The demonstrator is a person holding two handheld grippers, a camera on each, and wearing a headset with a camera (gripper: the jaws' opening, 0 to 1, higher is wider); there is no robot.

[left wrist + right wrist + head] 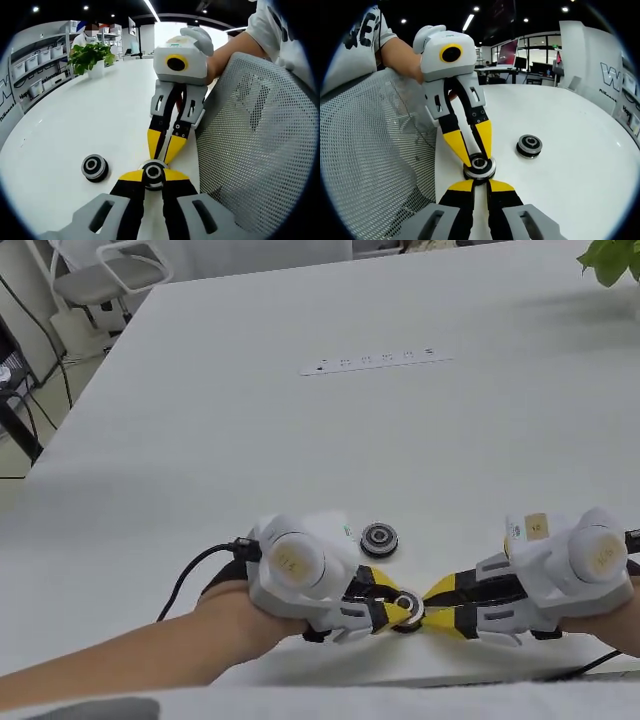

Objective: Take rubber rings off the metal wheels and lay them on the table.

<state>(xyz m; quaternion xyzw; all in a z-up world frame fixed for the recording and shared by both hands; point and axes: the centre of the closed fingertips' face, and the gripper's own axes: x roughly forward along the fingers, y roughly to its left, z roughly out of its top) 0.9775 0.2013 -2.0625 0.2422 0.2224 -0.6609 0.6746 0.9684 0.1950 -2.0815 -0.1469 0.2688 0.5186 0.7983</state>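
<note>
A small metal wheel with a black rubber ring [407,606] rests near the white table's [300,430] front edge. My left gripper [397,611] comes in from the left, its yellow-tipped jaws shut across the wheel [153,172]. Facing it from the right, my right gripper [428,603] pinches the ring's edge nearest to it [480,168]. The left gripper view has my left gripper [154,176] at the bottom and my right gripper [164,153] above. In the right gripper view my right gripper [481,184] meets my left gripper [477,153]. A second ringed wheel [379,538] [95,167] [529,145] lies flat just beyond.
A grey mesh chair back [250,140] [375,150] stands right behind the table's front edge. A flush socket strip [375,362] crosses the table's middle. A potted plant [610,260] sits at the far right corner and a white chair [100,280] beyond the far left.
</note>
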